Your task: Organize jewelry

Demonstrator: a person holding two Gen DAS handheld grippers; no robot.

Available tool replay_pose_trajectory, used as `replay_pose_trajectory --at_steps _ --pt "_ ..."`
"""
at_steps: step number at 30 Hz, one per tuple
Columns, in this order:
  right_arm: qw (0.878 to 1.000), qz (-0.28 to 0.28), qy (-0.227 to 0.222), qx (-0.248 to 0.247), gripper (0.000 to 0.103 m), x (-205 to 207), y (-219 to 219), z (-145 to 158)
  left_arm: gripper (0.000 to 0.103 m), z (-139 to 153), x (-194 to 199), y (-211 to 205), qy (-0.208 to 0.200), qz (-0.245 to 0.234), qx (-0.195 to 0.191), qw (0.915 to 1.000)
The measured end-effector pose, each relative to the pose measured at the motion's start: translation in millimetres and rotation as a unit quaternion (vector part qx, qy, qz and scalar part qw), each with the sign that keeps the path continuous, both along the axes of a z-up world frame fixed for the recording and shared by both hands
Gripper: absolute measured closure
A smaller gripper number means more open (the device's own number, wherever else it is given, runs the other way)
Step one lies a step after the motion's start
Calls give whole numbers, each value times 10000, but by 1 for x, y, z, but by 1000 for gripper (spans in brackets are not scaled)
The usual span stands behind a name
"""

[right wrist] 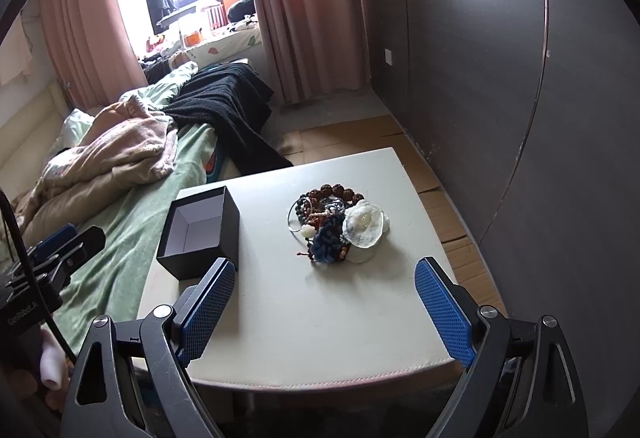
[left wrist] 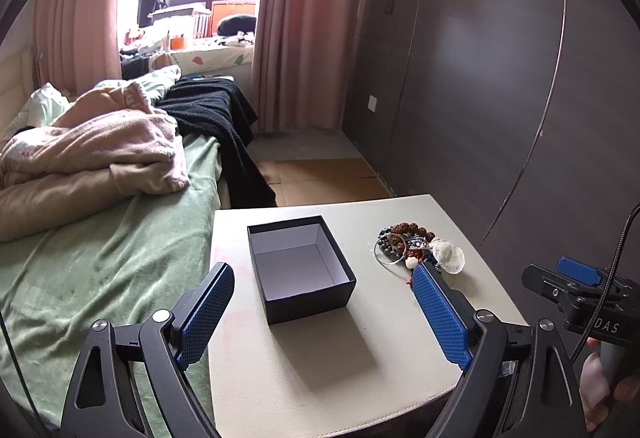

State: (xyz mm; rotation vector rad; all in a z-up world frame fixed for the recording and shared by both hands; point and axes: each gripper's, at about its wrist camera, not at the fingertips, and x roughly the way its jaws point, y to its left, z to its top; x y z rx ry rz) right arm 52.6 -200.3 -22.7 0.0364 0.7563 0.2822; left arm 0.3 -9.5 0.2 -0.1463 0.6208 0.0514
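An open black box (left wrist: 301, 265) with a white, empty inside stands on the pale table (left wrist: 320, 358); it also shows in the right wrist view (right wrist: 200, 234). A pile of jewelry (left wrist: 416, 246) lies to its right: brown bead bracelets, a silver bangle, dark blue beads and a clear shell-like piece (right wrist: 364, 226). The pile shows in the right wrist view (right wrist: 336, 226). My left gripper (left wrist: 324, 278) is open and empty, held above the table in front of the box. My right gripper (right wrist: 326, 274) is open and empty, in front of the pile. The right gripper also shows at the left view's right edge (left wrist: 580, 278).
A bed with a green sheet (left wrist: 100, 258), pink blankets (left wrist: 92, 154) and a black throw (left wrist: 216, 118) borders the table's left side. A dark panelled wall (left wrist: 500, 98) stands to the right. Cardboard covers the floor (left wrist: 320, 174) behind the table.
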Motion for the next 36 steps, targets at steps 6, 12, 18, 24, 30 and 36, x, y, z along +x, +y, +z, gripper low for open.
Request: replay_pose_trajectory --at_steps 6,12,18,24,30,36 --pt "10000 -3 -10 -26 11 0 1 0 12 0 -2 1 -16 -28 -40 10000" --pt "10000 2 -12 -38 11 0 2 -1 12 -2 -1 2 -9 -36 -48 10000" --pt "10000 -6 -9 -44 11 0 2 -1 12 -1 -2 0 -18 -47 -67 10000" --pt "10000 -7 -27 -58 11 1 2 0 12 -1 -2 -2 -27 -47 -49 10000" --pt "10000 -21 -29 -36 11 1 1 0 12 -1 -2 -4 -25 -53 -54 10000" --pt "10000 -25 -38 -24 11 1 0 0 12 -1 -2 -5 -4 -11 -18 10000"
